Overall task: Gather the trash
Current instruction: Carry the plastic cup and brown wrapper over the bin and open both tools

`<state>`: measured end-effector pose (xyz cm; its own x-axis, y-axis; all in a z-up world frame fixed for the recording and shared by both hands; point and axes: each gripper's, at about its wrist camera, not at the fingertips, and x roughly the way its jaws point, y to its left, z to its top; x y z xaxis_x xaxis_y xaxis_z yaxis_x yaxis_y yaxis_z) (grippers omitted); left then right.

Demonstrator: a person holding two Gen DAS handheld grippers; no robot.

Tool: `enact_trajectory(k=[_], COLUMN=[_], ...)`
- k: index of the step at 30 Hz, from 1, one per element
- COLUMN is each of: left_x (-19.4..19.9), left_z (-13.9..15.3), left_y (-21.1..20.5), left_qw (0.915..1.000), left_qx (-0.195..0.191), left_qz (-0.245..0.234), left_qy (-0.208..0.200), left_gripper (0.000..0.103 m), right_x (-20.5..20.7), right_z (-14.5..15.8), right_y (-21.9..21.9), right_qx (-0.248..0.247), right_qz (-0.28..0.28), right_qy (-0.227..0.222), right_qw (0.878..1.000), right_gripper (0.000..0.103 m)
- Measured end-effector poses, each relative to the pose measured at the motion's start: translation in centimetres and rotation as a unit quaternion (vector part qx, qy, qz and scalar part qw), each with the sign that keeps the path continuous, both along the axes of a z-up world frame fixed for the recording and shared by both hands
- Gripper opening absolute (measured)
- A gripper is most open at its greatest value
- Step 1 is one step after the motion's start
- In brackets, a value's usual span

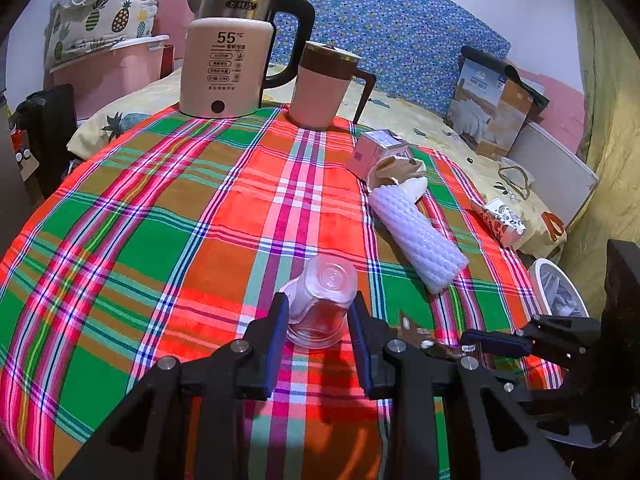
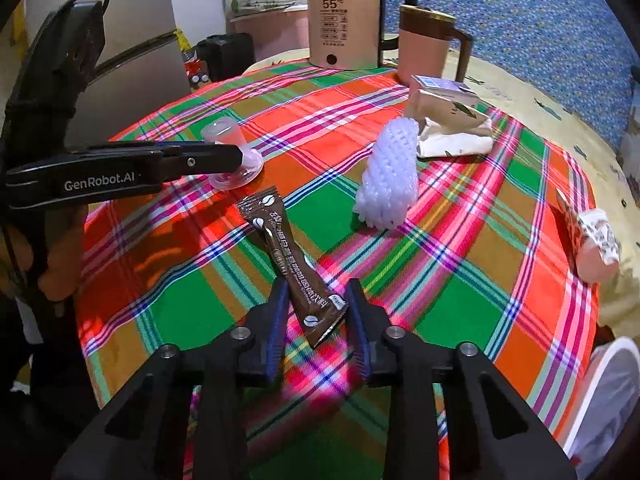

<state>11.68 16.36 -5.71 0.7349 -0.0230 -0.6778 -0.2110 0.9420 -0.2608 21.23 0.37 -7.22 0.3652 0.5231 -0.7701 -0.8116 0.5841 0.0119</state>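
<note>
A brown coffee sachet (image 2: pixel 296 264) lies slanted over the plaid tablecloth (image 2: pixel 192 304), and my right gripper (image 2: pixel 316 304) is shut on its near end. In the left wrist view the right gripper (image 1: pixel 468 344) comes in from the right with the sachet (image 1: pixel 420 336) at its tips. My left gripper (image 1: pixel 320 320) is shut on an upside-down clear glass cup (image 1: pixel 320 300) standing on the cloth. A white foam net sleeve (image 2: pixel 388 176), a crumpled beige bag (image 2: pixel 452 128) and a printed wrapper (image 2: pixel 596 244) lie further right.
A pink kettle (image 1: pixel 228 52) and a pink mug (image 1: pixel 324 84) stand at the table's far edge. A small pink carton (image 1: pixel 372 148) sits by the beige bag. A white bin (image 1: pixel 560 292) with a liner stands below the table's right edge. A bed lies behind.
</note>
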Motion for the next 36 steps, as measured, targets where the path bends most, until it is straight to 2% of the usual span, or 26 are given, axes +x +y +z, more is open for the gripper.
enact_trajectory(k=[9, 20, 28, 36], left_x=[-0.8, -0.8, 0.3, 2.0], left_z=[0.8, 2.0, 2.5, 2.9], left_y=[-2.0, -7.1, -12.3, -17.5], left_qw=[0.9998, 0.9974, 0.9921, 0.9831], left_qx=[0.006, 0.014, 0.016, 0.018], left_qz=[-0.019, -0.07, -0.124, -0.182], left_qy=[-0.005, -0.009, -0.009, -0.012], left_gripper=[0.031, 0.031, 0.031, 0.031], right_x=[-1.3, -1.4, -1.6, -1.4], right_z=[0.7, 1.7, 2.0, 2.2], right_y=[-3.0, -9.4, -13.8, -18.5], right_qx=[0.045, 0.095, 0.113, 0.119], right_qz=[-0.063, -0.17, -0.22, -0.276], right_qy=[0.009, 0.018, 0.019, 0.005], right_qw=[0.997, 0.981, 0.969, 0.954], right_gripper=[0.023, 0.023, 0.023, 0.023])
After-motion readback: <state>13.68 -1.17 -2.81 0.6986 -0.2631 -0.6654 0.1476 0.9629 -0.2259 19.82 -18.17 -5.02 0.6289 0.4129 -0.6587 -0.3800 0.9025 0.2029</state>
